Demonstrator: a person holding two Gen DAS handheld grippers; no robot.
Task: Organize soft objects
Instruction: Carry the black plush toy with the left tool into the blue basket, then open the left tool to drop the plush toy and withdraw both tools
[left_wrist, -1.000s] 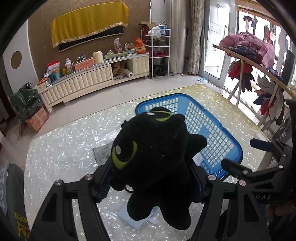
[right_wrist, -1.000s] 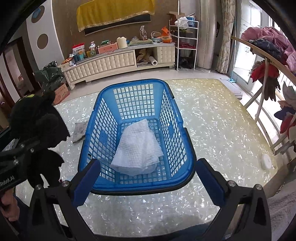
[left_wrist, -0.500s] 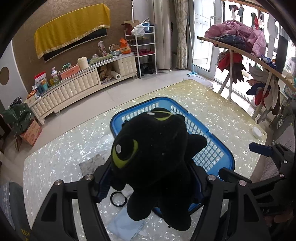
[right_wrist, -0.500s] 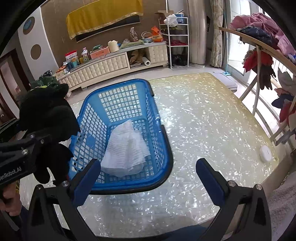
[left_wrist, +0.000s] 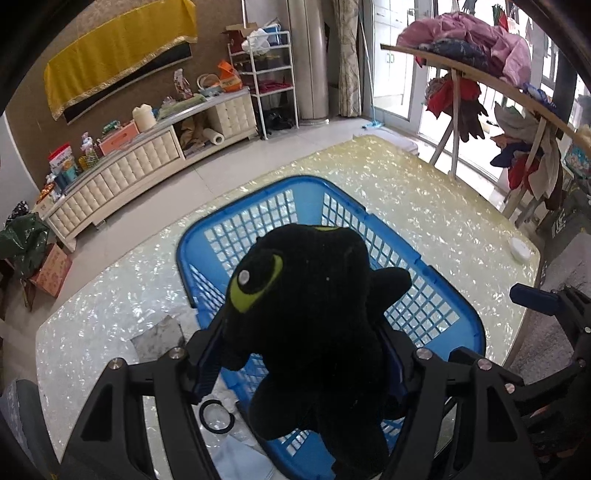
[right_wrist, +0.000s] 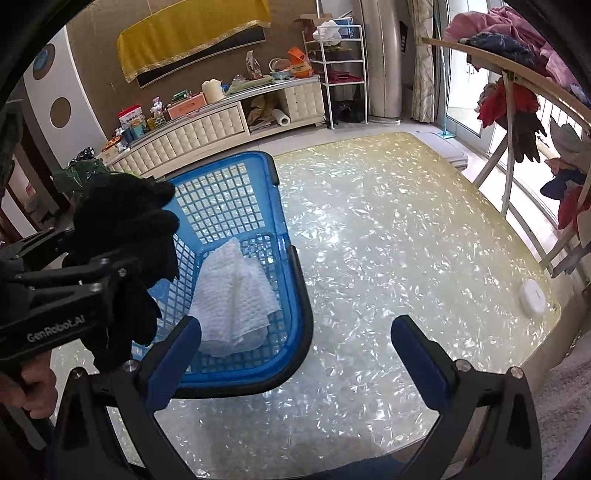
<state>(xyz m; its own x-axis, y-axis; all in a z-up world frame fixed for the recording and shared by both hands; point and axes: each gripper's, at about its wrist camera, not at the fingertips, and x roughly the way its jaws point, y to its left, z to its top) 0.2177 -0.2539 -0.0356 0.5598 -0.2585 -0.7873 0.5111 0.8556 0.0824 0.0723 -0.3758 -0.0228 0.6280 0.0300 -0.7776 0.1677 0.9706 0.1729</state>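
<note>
A black plush toy (left_wrist: 314, 314) with yellow-green eyes is clamped between the blue pads of my left gripper (left_wrist: 303, 362), which is shut on it. The toy hangs above the near left part of the blue plastic basket (left_wrist: 461, 325). From the right wrist view, the same toy (right_wrist: 122, 221) and the left gripper's black frame sit over the basket's left wall. A white waffle towel (right_wrist: 236, 299) lies inside the basket (right_wrist: 299, 295). My right gripper (right_wrist: 295, 332) stands open and empty above the table, at the basket's near right corner.
A black ring (left_wrist: 217, 416), a grey cloth (left_wrist: 159, 336) and a pale blue cloth (left_wrist: 240, 461) lie on the pearly table left of the basket. A white round puck (right_wrist: 532, 295) sits near the table's right edge. A clothes rack (left_wrist: 480, 74) stands on the right.
My left gripper has carried the plush toy rightwards and lower, from beside the basket to over it. The right gripper has drifted right, so the basket now sits further left in its view.
</note>
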